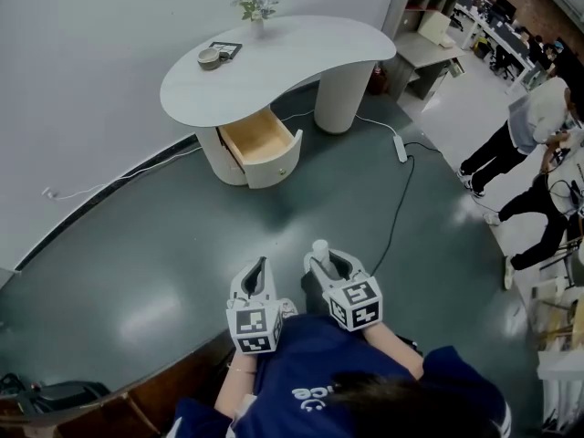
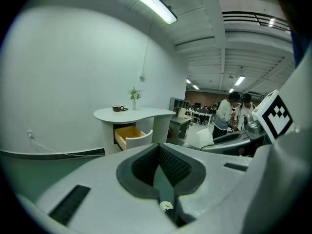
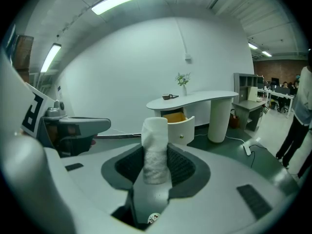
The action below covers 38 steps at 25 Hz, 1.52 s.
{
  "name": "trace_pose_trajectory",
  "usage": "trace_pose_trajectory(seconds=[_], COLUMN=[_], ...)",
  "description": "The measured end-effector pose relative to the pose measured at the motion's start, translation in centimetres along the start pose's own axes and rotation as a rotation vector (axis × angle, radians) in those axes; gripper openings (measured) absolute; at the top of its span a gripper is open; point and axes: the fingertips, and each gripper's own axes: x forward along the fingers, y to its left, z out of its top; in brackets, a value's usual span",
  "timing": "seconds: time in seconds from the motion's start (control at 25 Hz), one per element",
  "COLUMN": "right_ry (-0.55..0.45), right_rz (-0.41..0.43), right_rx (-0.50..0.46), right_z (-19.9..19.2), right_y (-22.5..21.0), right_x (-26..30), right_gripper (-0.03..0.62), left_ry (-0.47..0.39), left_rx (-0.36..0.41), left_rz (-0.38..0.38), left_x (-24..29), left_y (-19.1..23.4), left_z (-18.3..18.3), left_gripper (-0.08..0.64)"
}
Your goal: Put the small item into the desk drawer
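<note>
A white curved desk (image 1: 274,57) stands far ahead across the floor, its wooden drawer (image 1: 260,144) pulled open. My right gripper (image 1: 327,261) is held low in front of me, shut on a small white rolled cloth (image 1: 320,247) that stands upright between the pads. The right gripper view shows the roll (image 3: 156,145) pinched in my right gripper (image 3: 156,155), with the open drawer (image 3: 179,123) beyond it. My left gripper (image 1: 258,276) sits beside the right one, shut and holding nothing. From my left gripper (image 2: 159,150) the desk (image 2: 134,112) and the drawer (image 2: 130,136) are also seen.
A bowl (image 1: 209,57) and a small plant (image 1: 257,5) stand on the desk top. A power strip (image 1: 400,147) with its cable lies on the dark floor to the right of the desk. People (image 1: 520,135) stand at the far right near other desks (image 1: 429,44).
</note>
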Motion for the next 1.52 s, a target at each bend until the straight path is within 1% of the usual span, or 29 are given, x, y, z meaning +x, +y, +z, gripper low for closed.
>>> trace_pose_trajectory(seconds=[0.12,0.24,0.44,0.56,0.76,0.88,1.04,1.24,1.4,1.52], right_ry=[-0.001,-0.005,-0.001,-0.007,-0.011,-0.018,-0.007,0.003,0.011,0.024], right_rz=[-0.001,0.020,0.058,0.076,0.094,0.115,0.149,0.197,0.237,0.276], right_rx=[0.015,0.003,-0.020,-0.027,-0.009,-0.001,-0.017,-0.033,-0.058,-0.081], right_z=[0.4,1.3,3.5,5.4,8.4,9.8,11.3,12.9,14.0,14.7], right_y=[-0.6,-1.1,-2.4,-3.9,-7.2,-8.9,-11.4,-14.5,-16.0,-16.9], right_x=[0.9,2.6,5.4,7.4,10.2,12.0,14.4,16.6,18.3,19.2], right_gripper=[0.149,0.149,0.149,0.149,0.149,0.149,0.149,0.149,0.149,0.149], left_ry=[0.001,0.007,0.012,0.021,0.029,0.039,0.046,0.054,0.064,0.054], left_rx=[-0.015,-0.041,-0.049,-0.052,-0.062,-0.064,-0.073,-0.073,-0.078,-0.088], left_rz=[0.027,0.072,0.122,0.145,0.175,0.187,0.211,0.221,0.241,0.265], left_x=[0.3,1.2,3.4,5.4,9.4,11.9,15.3,19.5,21.9,23.6], left_y=[1.1,2.8,4.4,5.1,5.7,5.9,6.0,4.7,4.2,4.1], left_z=[-0.1,-0.2,0.8,1.6,3.6,4.4,5.7,7.4,8.2,9.1], left_gripper=[0.003,0.003,0.003,0.003,0.003,0.003,0.003,0.003,0.003,0.003])
